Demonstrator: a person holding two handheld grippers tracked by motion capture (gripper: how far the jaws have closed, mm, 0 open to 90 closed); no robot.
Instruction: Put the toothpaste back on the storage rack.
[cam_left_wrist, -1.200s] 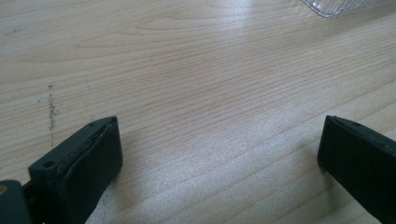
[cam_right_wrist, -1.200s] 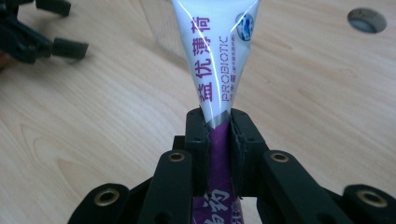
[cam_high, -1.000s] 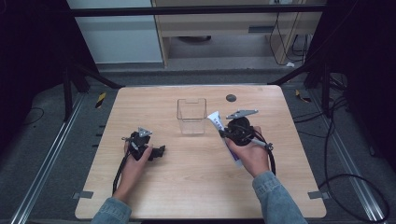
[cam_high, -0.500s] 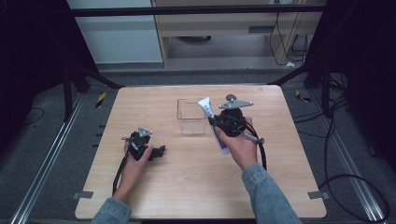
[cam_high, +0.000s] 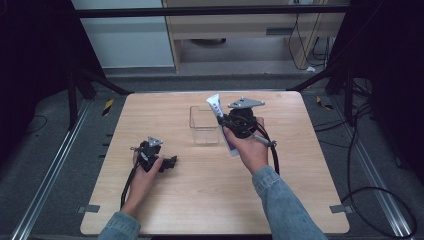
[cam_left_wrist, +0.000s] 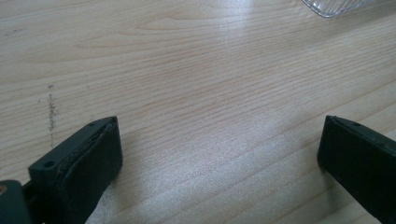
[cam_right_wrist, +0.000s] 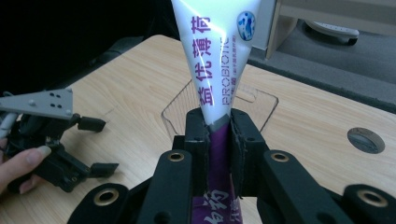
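Toothpaste tube (cam_right_wrist: 219, 70) clamped upright in right gripper (cam_right_wrist: 218, 135), above clear box (cam_high: 204, 125)

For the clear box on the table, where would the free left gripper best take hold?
Probably one thin upright wall of the clear box, coming from above through its open top, one jaw inside and one outside. The left gripper sits open on the table, and the box looks wider than its jaws.

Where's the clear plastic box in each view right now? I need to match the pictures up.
High view: the clear box stands at the table's middle, toward the far edge, just left of the right gripper.
Left gripper view: one corner of it sits at the top right edge.
Right gripper view: it sits behind the held toothpaste tube, rim at.
Shared landmark: the wooden table.
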